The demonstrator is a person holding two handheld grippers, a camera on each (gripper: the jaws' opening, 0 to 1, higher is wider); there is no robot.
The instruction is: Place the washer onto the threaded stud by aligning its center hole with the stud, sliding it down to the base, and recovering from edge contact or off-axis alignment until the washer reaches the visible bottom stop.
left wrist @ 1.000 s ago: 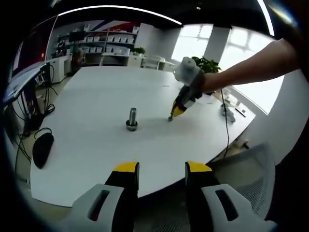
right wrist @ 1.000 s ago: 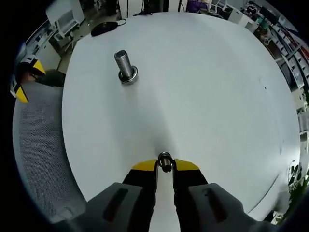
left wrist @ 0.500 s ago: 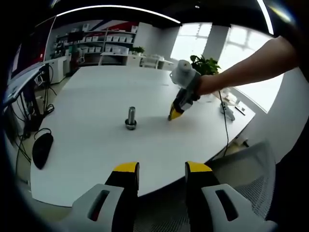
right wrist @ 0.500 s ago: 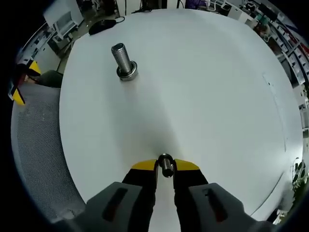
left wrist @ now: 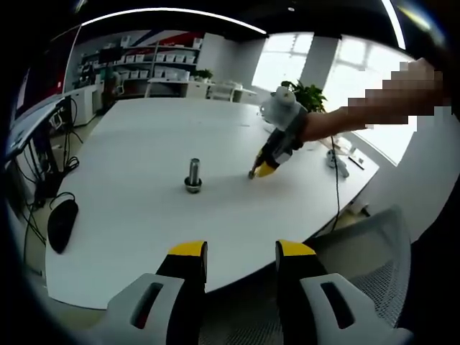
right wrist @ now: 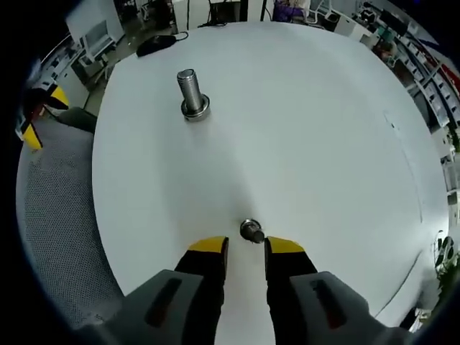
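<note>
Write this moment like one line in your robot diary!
right gripper: open | washer: on table, unheld | stud: upright, bare | left gripper: open

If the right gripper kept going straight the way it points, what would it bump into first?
Probably the small metal washer, lying on the white table just ahead of the open right gripper; depth is hard to judge.

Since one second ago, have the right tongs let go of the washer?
Yes. The right tongs have opened; the washer now lies on the table just beyond their tips.
</note>
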